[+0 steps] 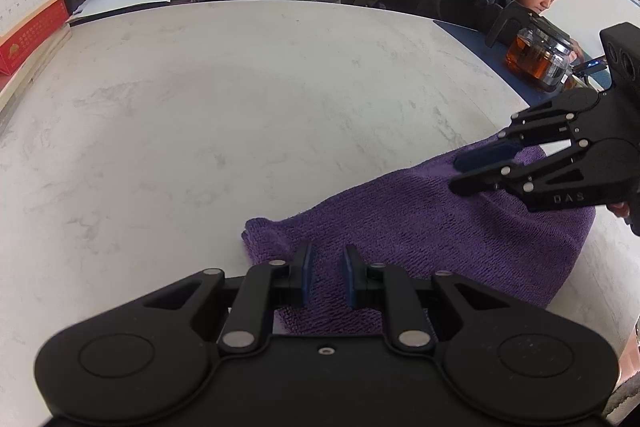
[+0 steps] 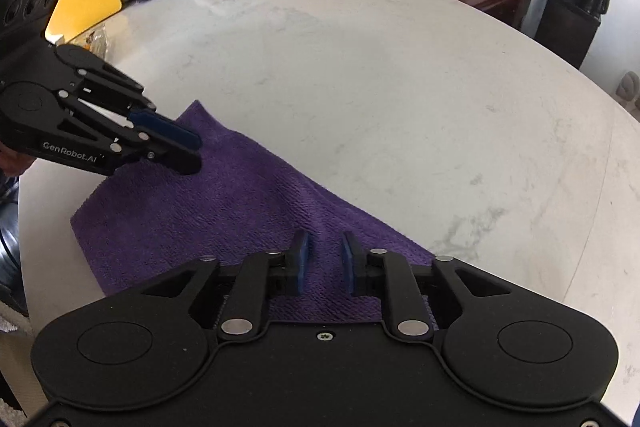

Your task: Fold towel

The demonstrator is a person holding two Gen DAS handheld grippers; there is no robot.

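Towel between two hand-held grippers, long axis running left to right

Purple towel [image 1: 420, 227] is seen lying rumpled on the pale counter [image 1: 240, 107], near its front edge, w/ its long axis stretched from one hand-held gripper to the other. Left hand-held gripper [image 1: 327, 277] is held over the towel's left end, jaws narrowly parted w/ cloth showing in the gap; whether fabric is pinched cannot be told. Right hand-held gripper [image 2: 325, 263] is held over the right end, jaws likewise slightly parted, grip not confirmed. Neither end is favoured: each is nearest its own gripper. Next, probably, both ends are to be pinched and carried across.
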